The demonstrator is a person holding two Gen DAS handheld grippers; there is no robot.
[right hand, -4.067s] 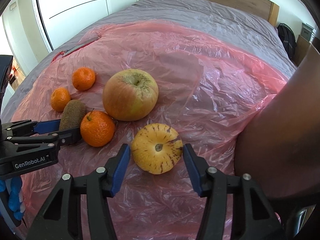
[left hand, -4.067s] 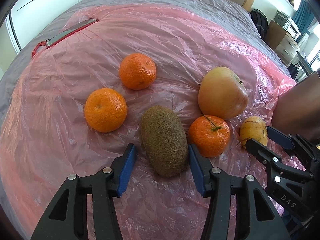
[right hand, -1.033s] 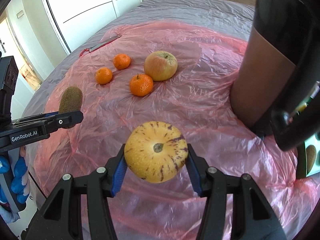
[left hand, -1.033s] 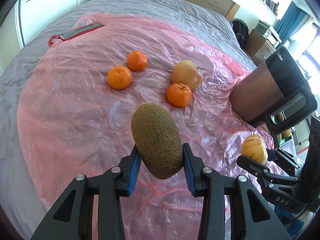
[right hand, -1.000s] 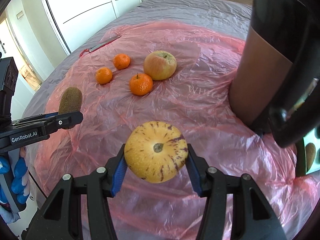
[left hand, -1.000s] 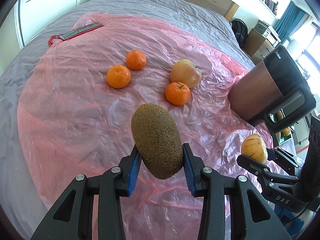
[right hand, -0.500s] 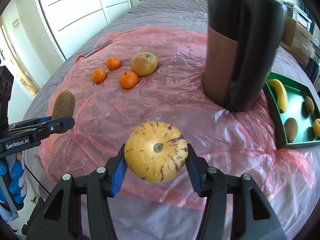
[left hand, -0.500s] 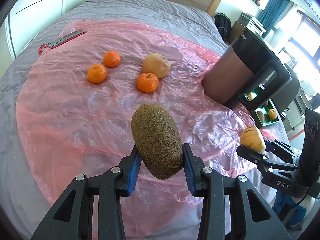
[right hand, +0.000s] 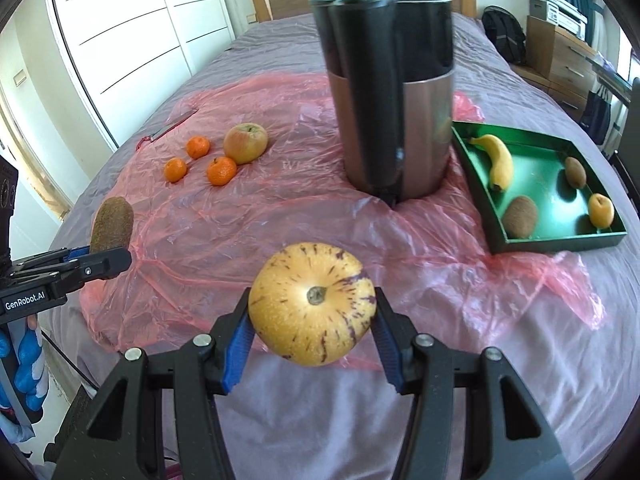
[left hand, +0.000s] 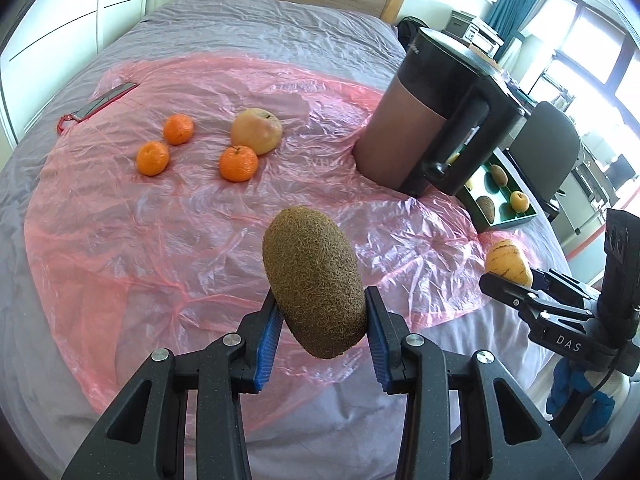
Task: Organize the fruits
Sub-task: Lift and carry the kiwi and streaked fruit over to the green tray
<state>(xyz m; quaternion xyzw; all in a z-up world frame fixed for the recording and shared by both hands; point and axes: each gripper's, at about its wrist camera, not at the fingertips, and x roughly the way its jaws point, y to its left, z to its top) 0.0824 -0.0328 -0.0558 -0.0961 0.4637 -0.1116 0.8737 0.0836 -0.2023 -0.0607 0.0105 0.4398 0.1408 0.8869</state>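
The left gripper point(left hand: 320, 322) is clenched on a fuzzy brown oval kiwi point(left hand: 316, 282), its blue-padded fingers point(left hand: 267, 334) pressing the fruit's lower sides so that it stands tilted in the air above the near edge of the crinkled pink plastic sheet point(left hand: 160, 220) spread over the grey bed point(left hand: 248, 20). The right gripper point(right hand: 312, 330) grasps a round yellow pepino melon with purple streaks point(right hand: 312, 304), stem end toward the camera, held clear of the bed.

On the sheet, well beyond both grippers, lie three small orange mandarins point(right hand: 221, 171) and a yellow-green apple point(right hand: 245, 143); the nearest mandarin sits just beside the apple. A red-handled knife point(left hand: 98, 104) rests at the sheet's far left edge. A tall cylindrical appliance with a black top and copper-coloured body point(right hand: 394, 120) stands upright on the sheet. Just to its right sits a green rectangular tray point(right hand: 560, 242) holding a yellow banana point(right hand: 498, 160), two brown kiwis point(right hand: 520, 216) and a small yellow fruit point(right hand: 601, 209).

A hand in a blue glove point(right hand: 24, 364) shows under the left gripper in the right wrist view.
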